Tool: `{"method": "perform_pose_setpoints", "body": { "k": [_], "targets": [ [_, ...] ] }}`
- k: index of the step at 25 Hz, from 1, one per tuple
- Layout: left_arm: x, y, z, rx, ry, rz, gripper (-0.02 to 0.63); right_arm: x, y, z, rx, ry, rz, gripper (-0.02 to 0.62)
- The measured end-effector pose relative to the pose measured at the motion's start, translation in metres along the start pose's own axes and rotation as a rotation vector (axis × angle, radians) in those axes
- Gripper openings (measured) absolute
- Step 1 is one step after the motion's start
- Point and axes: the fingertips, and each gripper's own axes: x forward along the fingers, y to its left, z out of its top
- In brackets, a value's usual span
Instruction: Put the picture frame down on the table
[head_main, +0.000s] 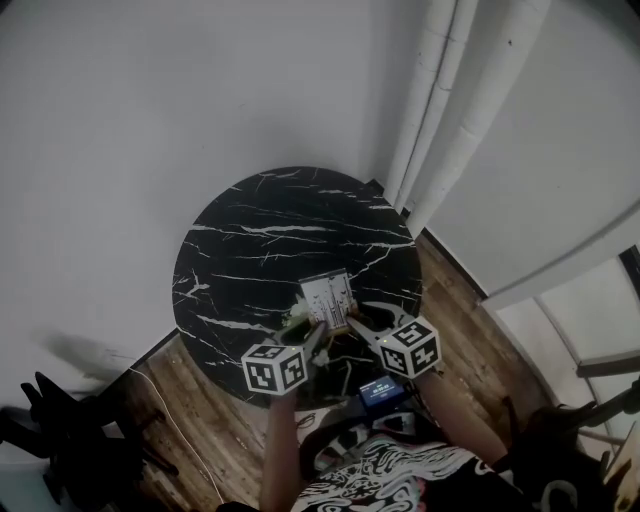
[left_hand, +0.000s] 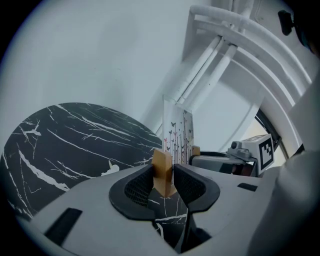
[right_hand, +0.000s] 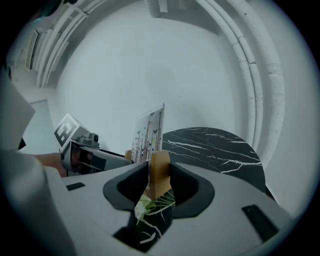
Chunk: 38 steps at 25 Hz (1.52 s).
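Observation:
A small picture frame (head_main: 329, 301) with a pale wooden edge and a white print of thin stems and butterflies hangs over the near part of the round black marble table (head_main: 250, 240). My left gripper (head_main: 297, 331) is shut on the frame's left wooden edge (left_hand: 162, 172), and my right gripper (head_main: 362, 322) is shut on its right wooden edge (right_hand: 159, 172). The frame (left_hand: 178, 135) stands upright and edge-on between the two grippers, its print (right_hand: 147, 134) facing up and away. The black pads (left_hand: 136, 189) press the wood from both sides. The marble top (right_hand: 215, 147) lies under and beyond the frame.
White walls meet in a corner behind the table, with white pipes (head_main: 440, 110) running up at the right. Wooden floor (head_main: 200, 400) lies around the table's near side. A black stand (head_main: 60, 430) sits at the lower left. The person's patterned clothing (head_main: 390, 480) fills the bottom.

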Motion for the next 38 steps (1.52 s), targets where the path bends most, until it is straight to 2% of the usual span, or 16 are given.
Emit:
{"method": "perform_pose_setpoints", "body": {
  "k": [15,28,38],
  "targets": [
    [0.001,0.006,0.003,-0.025,-0.02,0.013,0.138,0.007,-0.001,0.004,-0.026,0.022,0.006,0.135],
    [0.006,0.01,0.023,0.007,-0.013,0.018,0.138,0.013,-0.008,0.021,-0.038,0.003,-0.003,0.134],
    [0.025,0.017,0.019,0.009,0.03,0.02,0.137,0.021,-0.024,0.014,-0.041,0.035,-0.019,0.133]
  ]
}}
